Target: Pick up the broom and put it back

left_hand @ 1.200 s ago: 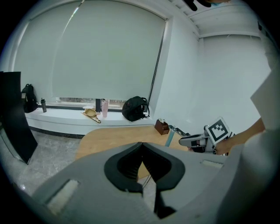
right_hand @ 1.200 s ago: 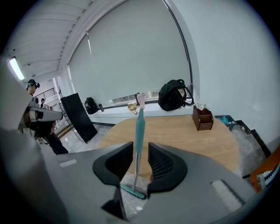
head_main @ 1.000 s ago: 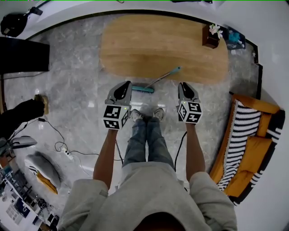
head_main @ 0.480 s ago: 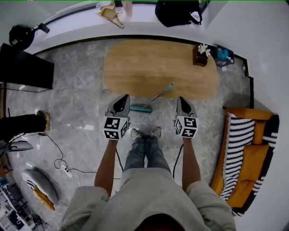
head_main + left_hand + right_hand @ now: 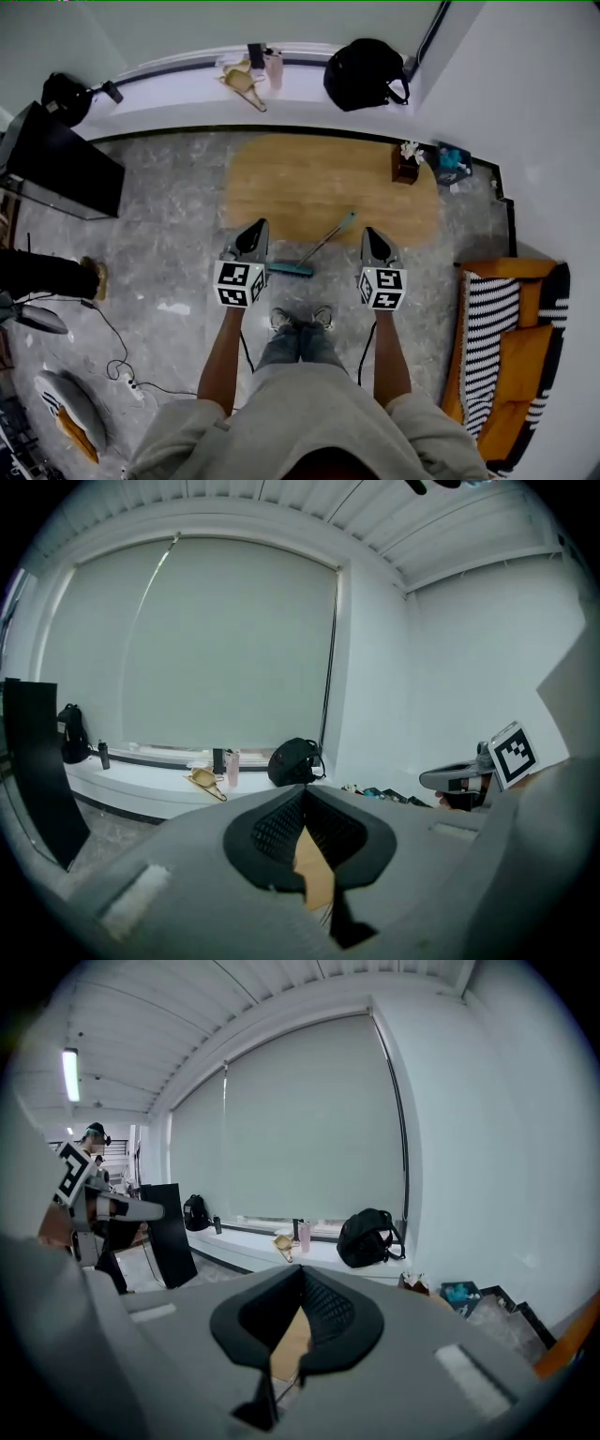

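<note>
Standing at the near edge of the oval wooden tabletop [image 5: 281, 178], person holds both grippers out, touching nothing. Left gripper [image 5: 255, 228]: fingers [image 5: 267, 832] closed, nothing between them. Right gripper [image 5: 374, 234]: fingers [image 5: 328, 1312] closed, also empty. Broom [image 5: 314, 251] untouched on the floor between the grippers: teal head just off the tabletop's near edge, handle slanting across that edge. Can't tell if it rests on it. Plant box [image 5: 406, 164] on the tabletop's far right end. Black backpack [image 5: 366, 73] on the ledge beyond the tabletop.

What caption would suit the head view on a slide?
Left gripper and right gripper, both empty, flank a teal broom lying on the floor below.
</note>
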`<state>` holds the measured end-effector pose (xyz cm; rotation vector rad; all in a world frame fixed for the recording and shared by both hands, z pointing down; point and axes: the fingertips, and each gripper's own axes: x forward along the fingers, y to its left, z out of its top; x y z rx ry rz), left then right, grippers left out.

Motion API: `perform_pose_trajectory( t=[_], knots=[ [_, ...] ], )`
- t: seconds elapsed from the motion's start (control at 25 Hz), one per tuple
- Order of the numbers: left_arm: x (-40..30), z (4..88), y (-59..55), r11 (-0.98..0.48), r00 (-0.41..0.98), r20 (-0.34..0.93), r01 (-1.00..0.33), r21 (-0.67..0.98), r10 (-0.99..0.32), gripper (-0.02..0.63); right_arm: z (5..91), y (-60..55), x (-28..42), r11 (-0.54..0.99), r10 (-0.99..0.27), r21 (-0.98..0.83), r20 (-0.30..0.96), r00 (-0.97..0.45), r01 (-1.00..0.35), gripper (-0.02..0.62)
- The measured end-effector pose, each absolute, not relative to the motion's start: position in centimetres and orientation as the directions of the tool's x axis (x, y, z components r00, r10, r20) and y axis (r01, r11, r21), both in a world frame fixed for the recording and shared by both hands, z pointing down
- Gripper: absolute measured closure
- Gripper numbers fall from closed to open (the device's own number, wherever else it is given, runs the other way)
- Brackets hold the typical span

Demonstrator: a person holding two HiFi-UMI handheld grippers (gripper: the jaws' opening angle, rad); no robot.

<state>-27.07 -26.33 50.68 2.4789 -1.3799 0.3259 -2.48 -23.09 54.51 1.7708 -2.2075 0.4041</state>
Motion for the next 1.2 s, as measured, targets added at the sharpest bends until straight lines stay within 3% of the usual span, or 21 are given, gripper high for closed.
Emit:
perform_pose_trajectory(
  t=[0.68, 1.2],
  knots=[
    [-28.4, 43.0, -27.3, -0.513, 0.515, 0.22, -0.856, 0.069, -0.829, 0.607, 45.2, -24.5, -4.3, 0.244, -0.94, 0.013, 0.25, -0.233, -0.97, 0.595],
    [-28.7, 41.6, -27.8, -0.518, 0.518, 0.194, -0.854, 0.053, -0.833, 0.609, 44.3, -24.9, -4.5, 0.243, -0.944, 0.035, 0.239, -0.228, -0.969, 0.595]
  ],
)
